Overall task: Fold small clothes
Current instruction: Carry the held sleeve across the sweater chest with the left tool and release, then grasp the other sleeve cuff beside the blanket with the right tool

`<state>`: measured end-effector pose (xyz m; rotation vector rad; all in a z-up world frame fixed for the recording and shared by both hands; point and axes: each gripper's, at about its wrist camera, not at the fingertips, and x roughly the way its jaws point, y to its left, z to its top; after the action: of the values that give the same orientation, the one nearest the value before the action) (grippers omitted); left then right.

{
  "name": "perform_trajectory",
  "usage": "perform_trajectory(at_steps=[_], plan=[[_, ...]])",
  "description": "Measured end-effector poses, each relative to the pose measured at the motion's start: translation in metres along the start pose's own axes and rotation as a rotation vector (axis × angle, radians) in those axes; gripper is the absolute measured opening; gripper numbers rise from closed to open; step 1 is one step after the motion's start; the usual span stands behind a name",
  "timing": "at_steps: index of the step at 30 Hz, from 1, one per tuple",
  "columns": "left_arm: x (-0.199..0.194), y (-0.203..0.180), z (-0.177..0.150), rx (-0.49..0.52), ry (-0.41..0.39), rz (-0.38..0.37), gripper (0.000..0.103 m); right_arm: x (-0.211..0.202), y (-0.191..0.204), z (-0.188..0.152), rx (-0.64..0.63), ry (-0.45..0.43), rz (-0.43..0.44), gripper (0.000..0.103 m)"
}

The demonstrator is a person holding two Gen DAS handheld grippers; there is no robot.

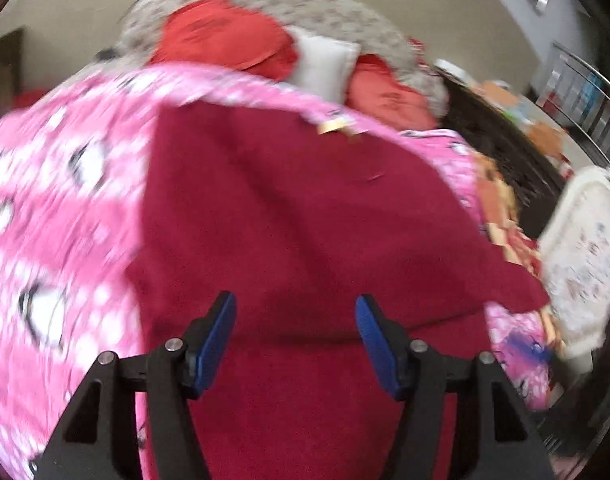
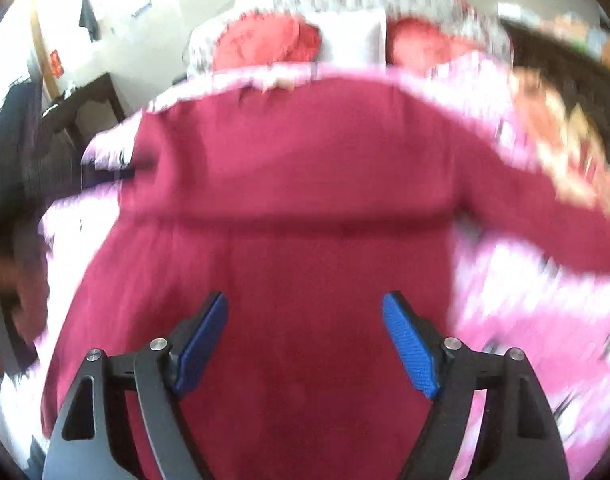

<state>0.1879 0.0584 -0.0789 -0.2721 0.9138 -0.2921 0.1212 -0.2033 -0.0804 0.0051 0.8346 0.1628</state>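
Observation:
A dark red garment (image 1: 305,220) lies spread on a pink patterned bedspread (image 1: 57,200). It fills the middle of the left wrist view, with a sleeve running out to the right. It also shows in the right wrist view (image 2: 297,184), with a fold line across it and a sleeve stretching right. My left gripper (image 1: 295,308) is open and empty above the garment's near part. My right gripper (image 2: 305,308) is open and empty above the garment's lower part. Both views are blurred by motion.
Red pillows (image 1: 221,36) and a white pillow (image 1: 325,64) lie at the head of the bed. A white patterned cloth (image 1: 585,256) lies at the right edge. The pink bedspread (image 2: 545,320) extends right of the garment. Dark furniture (image 2: 81,112) stands to the left.

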Motion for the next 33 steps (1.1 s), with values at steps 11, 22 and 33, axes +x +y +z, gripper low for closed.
perform_trajectory(at_steps=[11,22,33], plan=[[0.016,0.013,-0.028,-0.086,0.014,0.043,0.066,0.08,-0.027,0.026,-0.094,0.069,-0.047,0.068],[0.012,-0.035,-0.083,0.131,-0.031,0.142,0.092,-0.034,-0.148,0.019,0.081,-0.148,-0.107,0.05],[0.019,-0.035,-0.084,0.129,-0.022,0.141,0.097,-0.086,-0.396,-0.061,0.646,-0.257,-0.168,0.024]])
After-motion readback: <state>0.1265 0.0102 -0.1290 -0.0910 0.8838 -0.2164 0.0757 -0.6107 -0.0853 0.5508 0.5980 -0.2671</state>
